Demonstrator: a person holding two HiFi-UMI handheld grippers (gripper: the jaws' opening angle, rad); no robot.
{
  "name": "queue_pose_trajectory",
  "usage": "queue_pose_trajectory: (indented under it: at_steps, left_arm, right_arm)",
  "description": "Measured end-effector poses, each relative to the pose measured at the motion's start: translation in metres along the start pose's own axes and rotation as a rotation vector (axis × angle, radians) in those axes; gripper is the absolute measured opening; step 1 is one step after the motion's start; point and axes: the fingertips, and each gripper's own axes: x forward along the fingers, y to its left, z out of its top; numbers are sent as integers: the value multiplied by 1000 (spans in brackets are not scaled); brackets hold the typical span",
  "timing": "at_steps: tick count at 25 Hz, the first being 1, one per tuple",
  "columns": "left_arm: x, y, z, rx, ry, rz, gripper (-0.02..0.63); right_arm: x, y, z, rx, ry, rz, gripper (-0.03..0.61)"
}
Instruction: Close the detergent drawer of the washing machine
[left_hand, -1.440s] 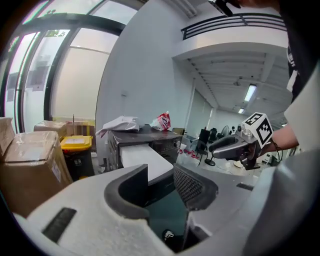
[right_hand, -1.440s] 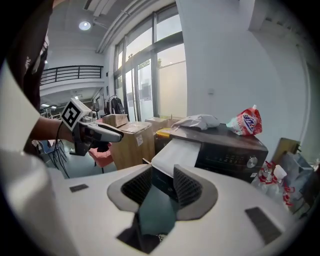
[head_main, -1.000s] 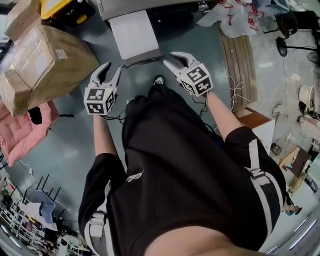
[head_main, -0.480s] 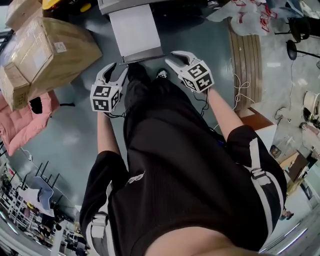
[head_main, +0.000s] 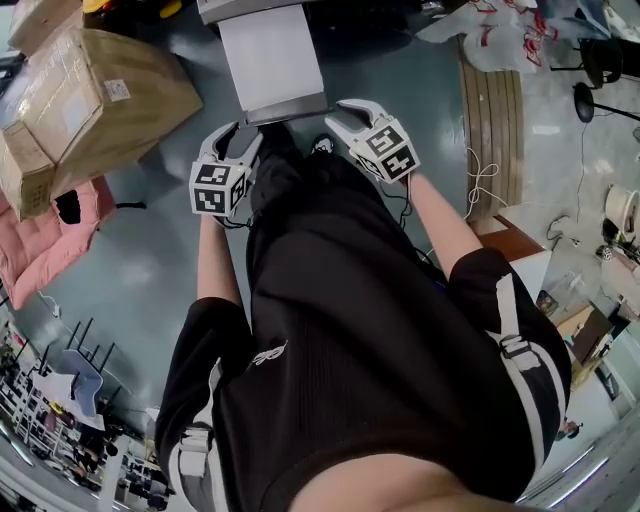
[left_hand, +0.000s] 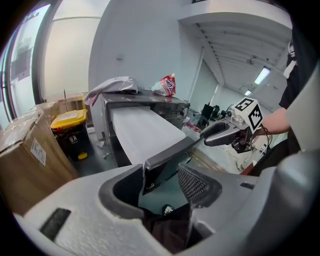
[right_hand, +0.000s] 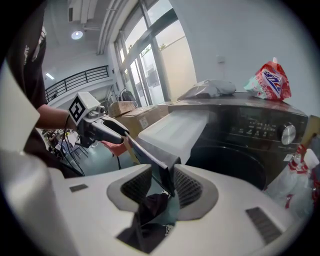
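Above the blue-grey floor (head_main: 150, 260), the detergent drawer (head_main: 270, 55) of the washing machine (right_hand: 250, 135) stands pulled out. The left gripper (head_main: 238, 135), jaws just opening wider, and the right gripper (head_main: 343, 112), jaws apart, straddle its dark front's corners. A cardboard box (head_main: 90, 100) lies left.

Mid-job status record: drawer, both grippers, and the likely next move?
drawer: open, pulled out of washing machine
left gripper: open, jaws have just been opening; drawer front corner between them
right gripper: jaws apart astride drawer front's other end, grip unclear
next: probably push drawer in with both
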Motion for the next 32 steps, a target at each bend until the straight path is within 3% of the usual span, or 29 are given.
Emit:
queue_pose_trajectory:
  at_steps: [6, 13, 22, 32]
  left_arm:
    - [6, 3, -5, -29, 12, -10, 232]
    - [19, -1, -7, 4, 50, -26, 230]
    - [25, 4, -15, -51, 61, -9, 225]
    - [26, 9, -21, -49, 89, 12, 198]
  right_arm:
    - [8, -3, -14, 54, 23, -2, 147]
    - [17, 0, -10, 58, 10, 10, 150]
    - [27, 1, -19, 83, 25, 3, 158]
    - [29, 4, -15, 93, 9, -71, 158]
